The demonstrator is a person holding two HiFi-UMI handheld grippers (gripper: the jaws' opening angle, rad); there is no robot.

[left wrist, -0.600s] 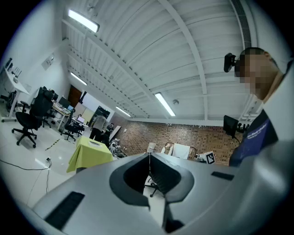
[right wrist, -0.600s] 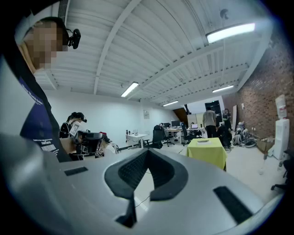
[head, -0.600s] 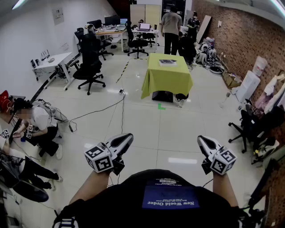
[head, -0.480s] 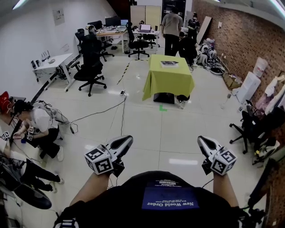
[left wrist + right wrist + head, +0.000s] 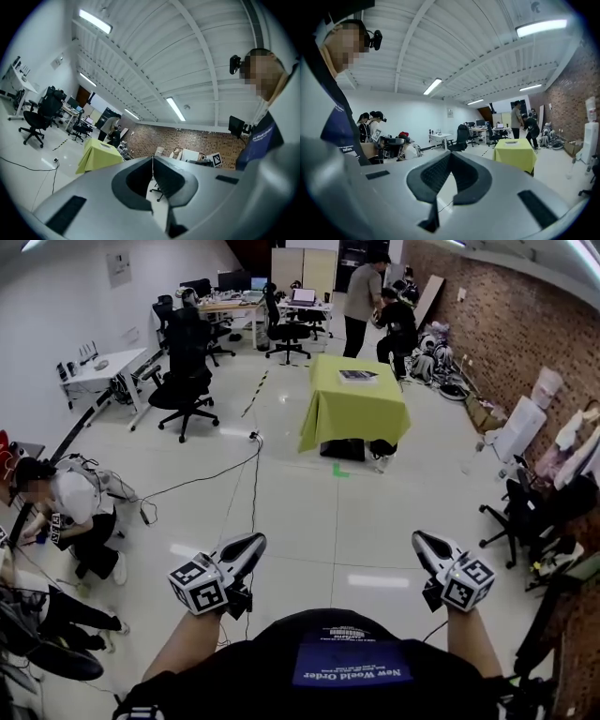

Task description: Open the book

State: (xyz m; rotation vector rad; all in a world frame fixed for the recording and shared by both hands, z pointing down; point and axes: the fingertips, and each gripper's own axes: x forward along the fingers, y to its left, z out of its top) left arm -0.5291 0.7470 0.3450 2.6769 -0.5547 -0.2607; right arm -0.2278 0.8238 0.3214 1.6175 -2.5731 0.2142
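Now | left tool (image 5: 255,539), right tool (image 5: 419,538) clenched, empty | shirt (image 5: 349,637) seemingly "New World Order"

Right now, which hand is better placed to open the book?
Right, only slightly. The book lies on the far table, right of centre. Left gripper and right gripper are both shut, empty, far away.

The pale book (image 5: 357,376) lies flat atop the yellow-green table (image 5: 354,418), far across the room

Just one readable print: the blue patch (image 5: 352,664) on the person's black shirt (image 5: 234,676), seen upside down, says "New World Order". The smaller lines above it are too tiny to read.
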